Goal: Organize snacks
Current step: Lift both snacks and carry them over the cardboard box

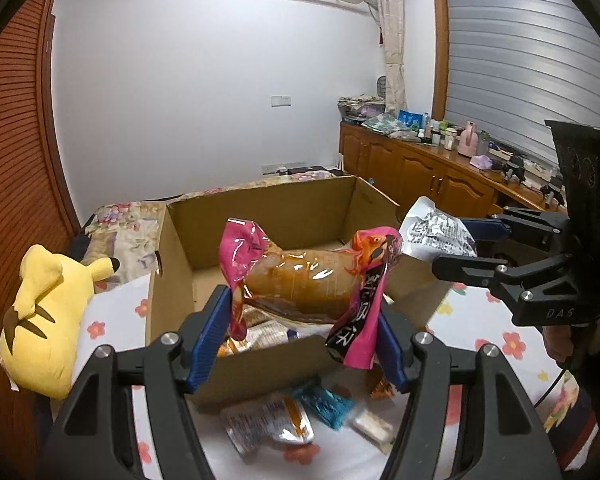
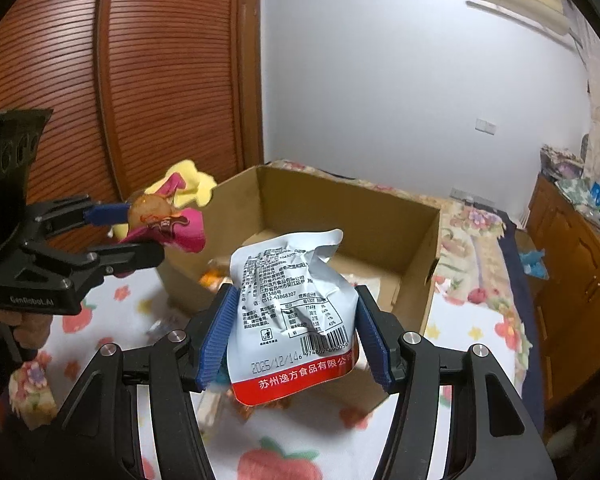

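gripping a pink sausage pack (image 1: pixel 300 280) between its 2 blue pads, the left claw (image 1: pixel 300 332) was clamped on the pack's twisted ends and held it above the near wall of the cardboard box (image 1: pixel 284 208). the pack's brown middle hung crosswise between the pads, clear of the box. the right claw (image 2: pixel 294 336) was clamped on a white snack bag (image 2: pixel 292 312), printed side toward the camera, with a red band along its lower edge; the bag stood upright over the near edge of the same box. in the left wrist view the right claw reached in from the right, its bag just beside the box's right wall. the box sat open on a bed covered by a flowered sheet (image 1: pixel 496 344), with a few snack packets visible inside near the front wall. more loose packets (image 1: pixel 268 428) lay on the sheet in front of the box, blurred. a yellow plush toy (image 1: pixel 48 312) rested on the bed to the left of the box, well apart from both claws. a hand (image 2: pixel 28 328) gripped the left claw's handle.
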